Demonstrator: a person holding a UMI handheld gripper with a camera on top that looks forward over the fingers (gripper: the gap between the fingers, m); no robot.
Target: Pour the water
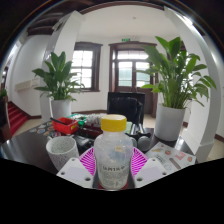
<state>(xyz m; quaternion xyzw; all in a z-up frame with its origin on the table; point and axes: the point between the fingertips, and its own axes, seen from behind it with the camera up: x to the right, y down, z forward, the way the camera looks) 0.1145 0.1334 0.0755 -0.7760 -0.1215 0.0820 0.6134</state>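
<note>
A clear plastic bottle (113, 155) with a yellow cap and a pale label stands upright between my two fingers. The pink pads (88, 160) press against both of its sides, so my gripper (113, 170) is shut on it. A white cup (61, 150) stands on the dark table just left of the bottle, beside the left finger. The bottle's base is hidden below the fingers.
Red and mixed items (70, 126) lie on the table behind the cup. A dark chair back (127, 106) stands beyond the bottle. Potted plants (178, 80) in white pots flank the room, another (60, 85) at the left. Papers (172, 155) lie right of the fingers.
</note>
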